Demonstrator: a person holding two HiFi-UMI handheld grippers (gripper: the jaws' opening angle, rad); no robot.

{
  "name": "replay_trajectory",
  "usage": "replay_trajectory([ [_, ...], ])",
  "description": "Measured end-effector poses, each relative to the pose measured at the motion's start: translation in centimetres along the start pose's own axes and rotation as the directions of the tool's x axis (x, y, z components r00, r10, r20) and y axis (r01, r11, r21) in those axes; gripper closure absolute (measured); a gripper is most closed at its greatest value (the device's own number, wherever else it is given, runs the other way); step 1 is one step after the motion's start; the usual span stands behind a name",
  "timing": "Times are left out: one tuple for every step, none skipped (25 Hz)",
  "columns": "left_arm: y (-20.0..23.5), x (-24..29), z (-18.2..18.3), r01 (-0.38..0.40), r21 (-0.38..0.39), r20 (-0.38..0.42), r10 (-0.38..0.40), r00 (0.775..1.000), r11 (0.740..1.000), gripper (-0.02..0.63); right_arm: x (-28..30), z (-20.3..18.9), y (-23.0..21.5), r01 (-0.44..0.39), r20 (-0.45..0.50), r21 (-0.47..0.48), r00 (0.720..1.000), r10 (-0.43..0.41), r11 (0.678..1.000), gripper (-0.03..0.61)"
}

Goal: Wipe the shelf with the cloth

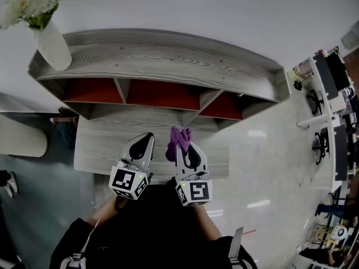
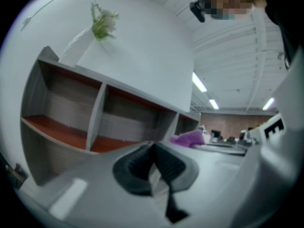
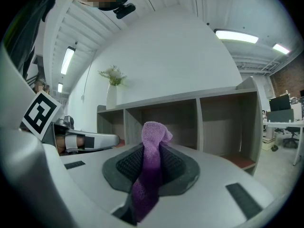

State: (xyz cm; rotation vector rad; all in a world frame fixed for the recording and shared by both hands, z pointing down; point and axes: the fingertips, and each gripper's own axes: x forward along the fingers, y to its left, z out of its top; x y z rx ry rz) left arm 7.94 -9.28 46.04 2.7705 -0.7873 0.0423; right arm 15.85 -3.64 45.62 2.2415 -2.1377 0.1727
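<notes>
A purple cloth (image 1: 179, 140) (image 3: 153, 156) (image 2: 188, 138) is pinched in my right gripper (image 1: 187, 148) (image 3: 153, 163), whose jaws are shut on it; a bunched end sticks out past the tips. My left gripper (image 1: 143, 144) (image 2: 153, 164) hangs just left of it, jaws shut with nothing between them. Both hover above the grey wood lower ledge (image 1: 106, 144) in front of the shelf unit (image 1: 168, 60) (image 3: 190, 122) (image 2: 71, 122), which has three open compartments with red floors (image 1: 162, 94).
A white vase (image 1: 53, 45) (image 3: 111, 98) with pale flowers stands on the shelf top at the left end. A white wall lies behind. Grey floor and office desks with chairs (image 1: 331, 128) lie to the right. A rounded white object (image 1: 19, 139) sits at left.
</notes>
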Motion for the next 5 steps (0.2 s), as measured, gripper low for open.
replay_trajectory([
  [-0.01, 0.04, 0.00, 0.001, 0.000, 0.000, -0.001, 1.000, 1.000, 0.609, 0.05, -0.03, -0.02, -0.001, -0.002, 0.001, 1.000, 0.001, 1.000, 0.515],
  [-0.02, 0.07, -0.01, 0.002, 0.001, -0.001, -0.002, 1.000, 1.000, 0.609, 0.10, -0.07, -0.03, -0.002, -0.005, 0.003, 1.000, 0.002, 1.000, 0.515],
  [-0.03, 0.11, -0.04, 0.003, 0.000, -0.002, -0.003, 1.000, 1.000, 0.609, 0.14, -0.11, -0.03, -0.003, -0.007, 0.004, 1.000, 0.003, 1.000, 0.515],
  [-0.04, 0.15, -0.08, 0.005, 0.000, -0.003, -0.005, 1.000, 1.000, 0.609, 0.19, -0.15, -0.02, -0.005, -0.009, 0.004, 1.000, 0.005, 1.000, 0.515],
  [-0.04, 0.18, -0.12, 0.007, -0.001, -0.005, -0.007, 1.000, 1.000, 0.609, 0.23, -0.18, -0.01, -0.006, -0.011, 0.004, 1.000, 0.006, 1.000, 0.515],
])
